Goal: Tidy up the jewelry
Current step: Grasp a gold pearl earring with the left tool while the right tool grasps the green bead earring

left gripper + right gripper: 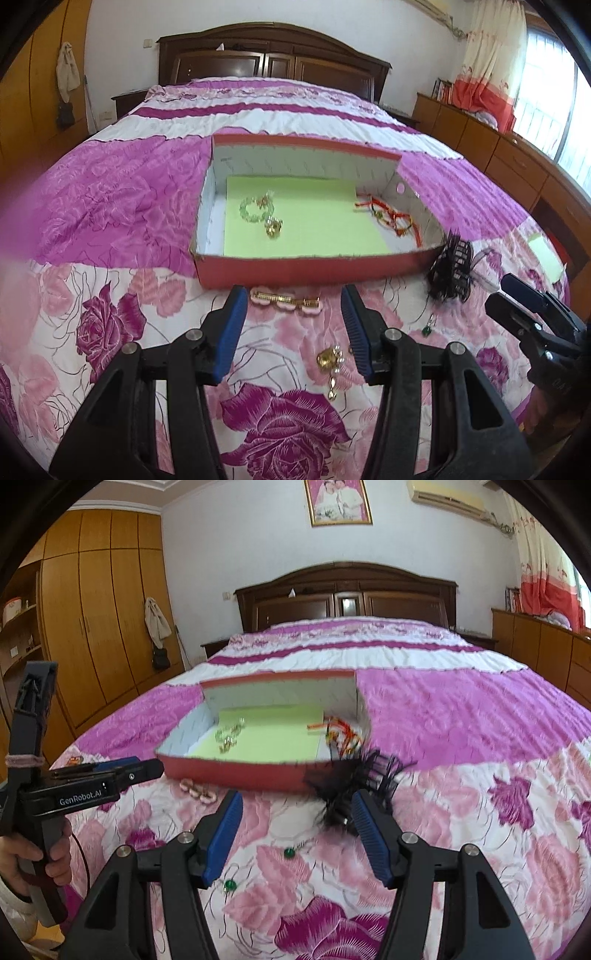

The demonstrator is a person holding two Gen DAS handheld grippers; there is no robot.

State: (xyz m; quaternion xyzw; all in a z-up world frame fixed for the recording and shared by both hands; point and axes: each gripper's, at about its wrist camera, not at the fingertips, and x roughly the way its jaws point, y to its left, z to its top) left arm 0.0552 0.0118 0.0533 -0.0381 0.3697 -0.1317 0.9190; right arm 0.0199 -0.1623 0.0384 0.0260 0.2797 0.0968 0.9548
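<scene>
Sorting under way on a floral bed, with a red shoebox lid serving as tray. Already inside, on a sheet of green paper: a green bead bracelet and gold piece at the left, red cord bracelets at the right, apparently kept apart by type.

Still loose on the bedspread, just in front of the tray: a pink-and-gold hair clip, a gold earring, a green-stone pendant and a black feathered hair claw.

Left tongs parted and empty, angled down with the earring lying between the blue pads, likely lined up as next pick. Right tongs also spread wide and empty, aimed at the feathered claw, right pad close beside it, contact impossible to confirm through the blur.
</scene>
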